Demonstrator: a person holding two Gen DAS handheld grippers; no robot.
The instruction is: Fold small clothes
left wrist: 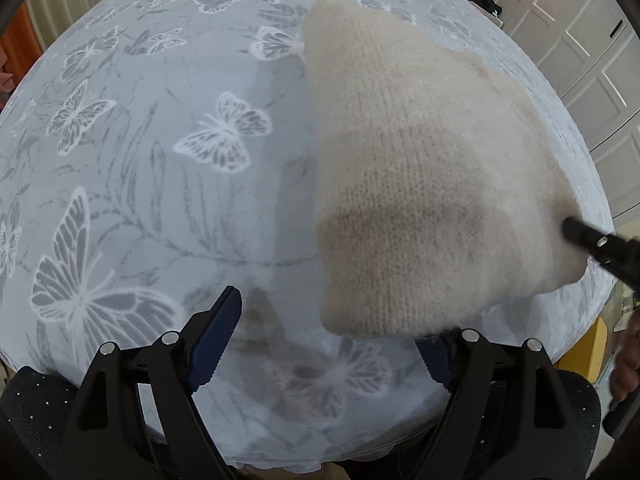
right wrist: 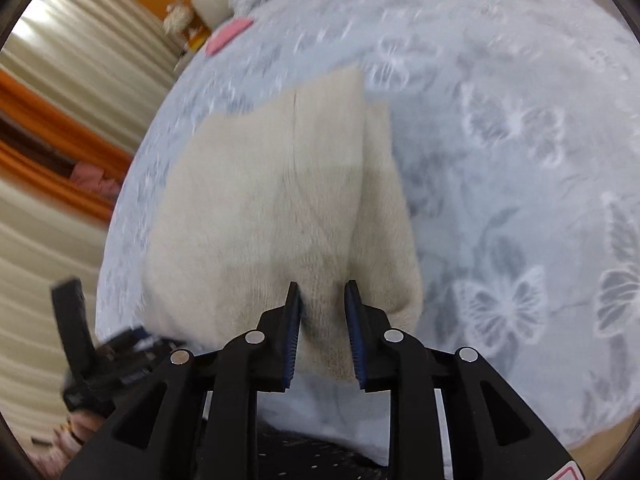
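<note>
A cream knitted garment [left wrist: 420, 168] lies on the pale blue butterfly-print blanket [left wrist: 160, 160], lifted at its near right corner. In the left wrist view my left gripper [left wrist: 332, 332] is open; its right finger is partly hidden under the garment's near edge, its left finger [left wrist: 216, 332] is over bare blanket. In the right wrist view my right gripper [right wrist: 322, 320] is shut on a fold of the garment [right wrist: 260, 208], pads pressing the knit between them. The right gripper also shows at the right edge of the left wrist view [left wrist: 576, 230], pinching the garment's corner.
The blanket [right wrist: 500, 160] covers a bed. A pink item [right wrist: 228, 38] lies at its far end. Curtains [right wrist: 60, 92] and orange wall are to the left in the right wrist view. White cabinet doors [left wrist: 580, 48] stand to the right. The left gripper [right wrist: 92, 360] shows at lower left.
</note>
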